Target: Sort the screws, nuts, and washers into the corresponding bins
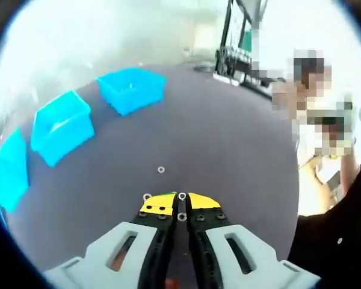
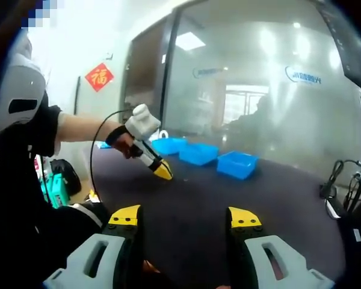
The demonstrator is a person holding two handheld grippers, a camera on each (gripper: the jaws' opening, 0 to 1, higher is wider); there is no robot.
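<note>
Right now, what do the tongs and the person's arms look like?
Both tongs match: pale grey slotted bodies, black jaws capped with yellow tips, small black screws on the yellow. Left tongs show this close up; right tongs likewise. In the right gripper view the left tongs have a whitish grip and a thin black cable looping off them. The person wears a black short sleeve.

A dark worktop [image 2: 277, 198] is running up to a frosted glass partition [image 2: 259, 90]; ceiling lights [image 2: 189, 41] are glowing behind it, and a red paper ornament [image 2: 99, 76] is hanging on the white wall.
</note>
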